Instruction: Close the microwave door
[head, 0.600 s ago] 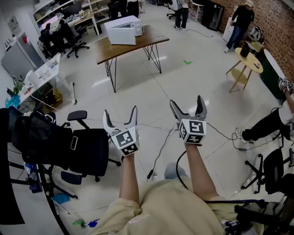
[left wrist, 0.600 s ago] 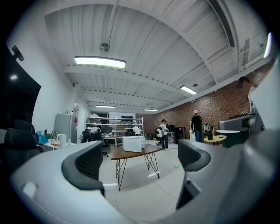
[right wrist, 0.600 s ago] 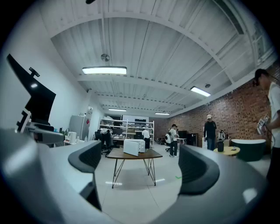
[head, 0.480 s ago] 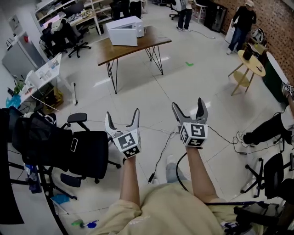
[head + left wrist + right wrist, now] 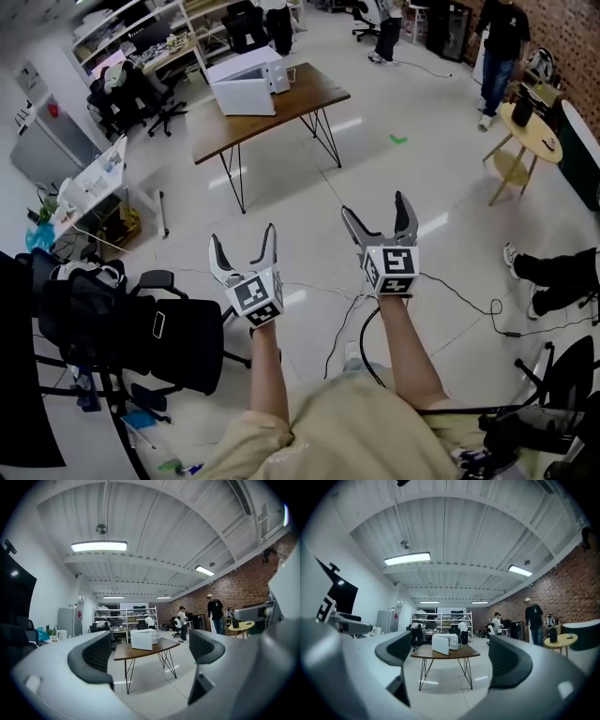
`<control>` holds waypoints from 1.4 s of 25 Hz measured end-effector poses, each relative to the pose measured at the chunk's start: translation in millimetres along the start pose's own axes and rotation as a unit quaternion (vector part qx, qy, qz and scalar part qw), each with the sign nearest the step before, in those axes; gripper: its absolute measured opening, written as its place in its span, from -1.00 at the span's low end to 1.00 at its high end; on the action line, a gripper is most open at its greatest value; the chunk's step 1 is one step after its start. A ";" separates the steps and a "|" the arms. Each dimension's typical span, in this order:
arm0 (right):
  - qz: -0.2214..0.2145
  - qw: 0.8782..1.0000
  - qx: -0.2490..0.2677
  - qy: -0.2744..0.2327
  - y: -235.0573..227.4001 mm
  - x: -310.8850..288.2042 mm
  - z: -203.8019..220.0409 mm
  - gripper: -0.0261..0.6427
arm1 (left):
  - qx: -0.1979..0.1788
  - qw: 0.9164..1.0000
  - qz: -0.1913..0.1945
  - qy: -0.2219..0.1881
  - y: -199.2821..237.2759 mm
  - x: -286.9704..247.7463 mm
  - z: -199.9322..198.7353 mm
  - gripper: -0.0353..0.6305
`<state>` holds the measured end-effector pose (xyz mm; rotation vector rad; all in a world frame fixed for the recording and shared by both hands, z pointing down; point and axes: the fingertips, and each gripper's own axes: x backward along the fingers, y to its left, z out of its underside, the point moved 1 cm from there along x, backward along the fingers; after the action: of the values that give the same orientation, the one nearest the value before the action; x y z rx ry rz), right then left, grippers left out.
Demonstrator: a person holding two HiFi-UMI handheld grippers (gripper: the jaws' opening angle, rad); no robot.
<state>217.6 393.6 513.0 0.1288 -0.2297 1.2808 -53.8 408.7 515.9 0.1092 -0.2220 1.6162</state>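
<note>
The desk has drawn slightly nearer, but the microwave on it, door open, sits well ahead, so the left hand-held gripper and right hand-held gripper are carried spread wide and empty.

Table w/ microwave slightly closer

No legible text, seemingly.
</note>
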 end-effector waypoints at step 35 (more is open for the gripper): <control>-0.081 0.997 -0.004 0.019 65.2 -433.2 139.8 0.59 | 0.004 1.000 -0.005 0.002 167.5 -377.1 117.6 0.59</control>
<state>25.5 -23.2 542.1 0.1148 -0.1875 1.1201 -206.0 8.3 540.3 0.1132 -0.2111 1.6068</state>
